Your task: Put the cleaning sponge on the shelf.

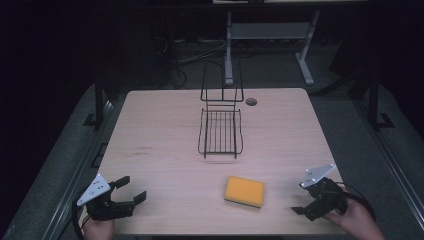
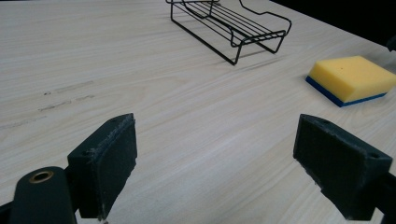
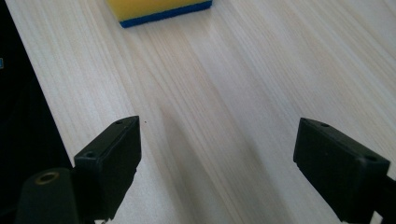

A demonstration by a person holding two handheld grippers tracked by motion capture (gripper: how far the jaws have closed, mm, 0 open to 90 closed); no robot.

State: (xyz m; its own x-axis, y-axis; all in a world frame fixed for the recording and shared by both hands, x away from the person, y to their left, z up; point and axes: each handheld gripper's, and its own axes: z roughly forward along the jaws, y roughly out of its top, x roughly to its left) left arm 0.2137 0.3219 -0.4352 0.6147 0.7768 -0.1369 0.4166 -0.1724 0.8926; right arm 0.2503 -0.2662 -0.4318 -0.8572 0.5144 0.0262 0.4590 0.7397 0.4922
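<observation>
Both claws, left claw (image 1: 131, 190) and right claw (image 1: 301, 198), wide apart, empty (sponge (image 1: 244, 190) between them, untouched)

Table (image 1: 165, 150): pale wood-grain top, matt, smooth, with a few faint dark scuffs at left.
Sponge (image 1: 244, 191): yellow foam, porous and matt, on a thin blue backing layer.
Rack (image 1: 220, 131): thin black wire, slight sheen.
Left gripper (image 1: 131, 190) and right gripper (image 1: 300, 198): black matt plastic bodies; pads (image 2: 114, 161) dull, slightly rough, fuzzy at the edges; a brass-coloured insert near one jaw base.
</observation>
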